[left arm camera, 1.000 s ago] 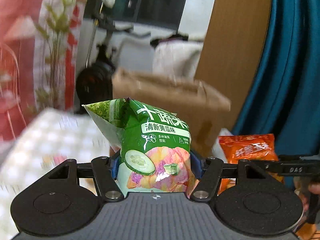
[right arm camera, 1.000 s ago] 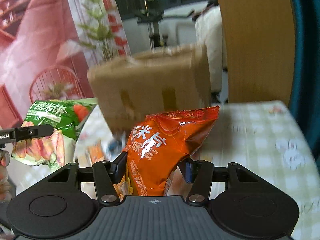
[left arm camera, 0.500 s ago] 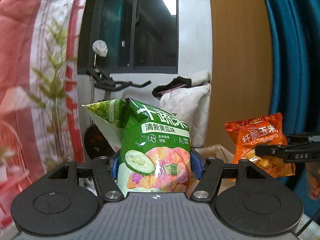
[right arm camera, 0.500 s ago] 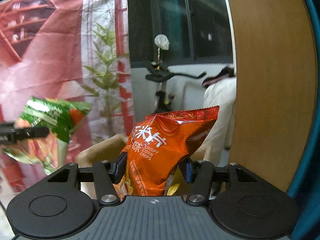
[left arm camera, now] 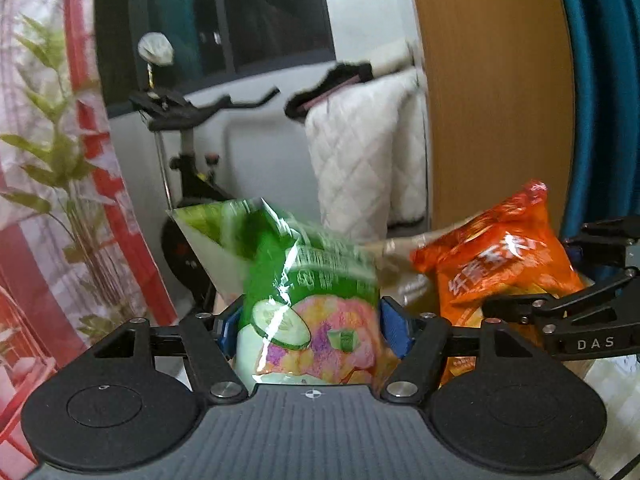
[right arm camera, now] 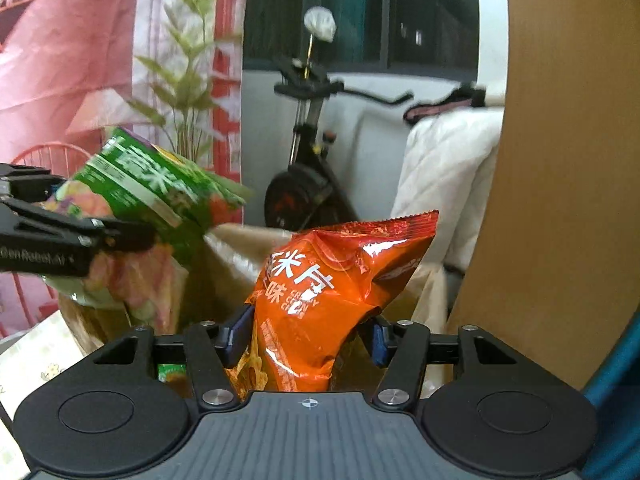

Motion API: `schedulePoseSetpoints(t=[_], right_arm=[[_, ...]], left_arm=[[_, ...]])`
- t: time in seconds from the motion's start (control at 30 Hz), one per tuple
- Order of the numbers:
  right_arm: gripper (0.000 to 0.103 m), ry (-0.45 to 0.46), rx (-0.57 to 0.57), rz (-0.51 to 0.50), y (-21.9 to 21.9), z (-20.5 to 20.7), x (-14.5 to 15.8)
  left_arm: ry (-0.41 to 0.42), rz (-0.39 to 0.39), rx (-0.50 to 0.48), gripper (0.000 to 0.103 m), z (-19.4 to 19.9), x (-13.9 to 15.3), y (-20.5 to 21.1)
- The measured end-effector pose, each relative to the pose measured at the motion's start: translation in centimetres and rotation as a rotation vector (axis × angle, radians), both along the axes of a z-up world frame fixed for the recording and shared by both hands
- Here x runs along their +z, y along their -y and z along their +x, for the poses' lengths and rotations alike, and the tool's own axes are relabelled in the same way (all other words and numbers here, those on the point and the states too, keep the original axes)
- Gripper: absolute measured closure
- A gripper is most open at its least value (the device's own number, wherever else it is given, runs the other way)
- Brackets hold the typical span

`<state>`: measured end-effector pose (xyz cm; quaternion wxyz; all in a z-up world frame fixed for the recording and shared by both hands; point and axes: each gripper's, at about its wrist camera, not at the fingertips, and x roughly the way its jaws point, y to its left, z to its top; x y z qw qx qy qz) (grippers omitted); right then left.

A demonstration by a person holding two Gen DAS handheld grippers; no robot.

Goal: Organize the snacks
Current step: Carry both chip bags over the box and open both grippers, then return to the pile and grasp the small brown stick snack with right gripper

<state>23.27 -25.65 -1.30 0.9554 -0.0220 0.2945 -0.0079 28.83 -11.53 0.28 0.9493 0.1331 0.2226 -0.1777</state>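
Background: dark window, exercise bike (right arm camera: pixel 304 184) against a white wall, wooden panel on the right, red printed curtain on the left. Left gripper (left arm camera: pixel 312 330): jaws have just been opening, green cucumber snack bag (left arm camera: pixel 308 300) between the blue pads, tipping forward; whether the pads still press I cannot tell. Right gripper (right arm camera: pixel 306 334): jaws likewise just opening, orange corn chips bag (right arm camera: pixel 336 288) between them, right pad seemingly clear of the foil. Just beyond and below both bags, the open cardboard box (right arm camera: pixel 236 256) on a pale checked tablecloth (right arm camera: pixel 36 356). Judgement: release step. Keep both bags over the box mouth, let go one at a time, and hold the grippers apart so the bags do not collide or catch the rim.
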Motion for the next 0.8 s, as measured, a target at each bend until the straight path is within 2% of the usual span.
schedulePoseSetpoints(t=[0.03, 0.07, 0.1, 0.27, 0.4, 0.57, 0.7, 0.8], right_arm=[[0.043, 0.000, -0.003, 0.017, 0.1, 0.1, -0.2], [0.035, 0.004, -0.006, 0.031, 0.3, 0.0, -0.3], [0.030, 0.013, -0.008, 0.042, 0.4, -0.2, -0.3], [0.030, 0.048, 0.003, 0.073, 0.9, -2.2, 0.5], [0.027, 0.094, 0.014, 0.113, 0.8, -5.8, 1.4], [0.023, 0.145, 0.042, 0.131, -0.1, -10.3, 1.5], [0.011, 0.175, 0.008, 0.122, -0.4, -13.7, 0.7], [0.008, 0.171, -0.025, 0.142, -0.4, -15.9, -0.6]], left_arm=[[-0.006, 0.001, 0.014, 0.022, 0.1, -0.2, -0.2], [-0.011, -0.008, 0.020, 0.017, 0.2, -0.2, -0.4], [-0.010, -0.027, 0.014, 0.016, 0.2, -0.2, -0.9], [-0.023, -0.123, 0.022, 0.017, -0.9, 0.3, -3.1], [-0.037, -0.210, 0.050, 0.017, -3.5, 0.4, -5.5], [-0.035, -0.244, 0.064, 0.019, -7.7, 0.0, -8.7], [-0.052, -0.262, 0.086, 0.019, -10.7, -1.1, -11.1], [-0.066, -0.250, 0.112, 0.019, -12.7, -2.6, -12.5]])
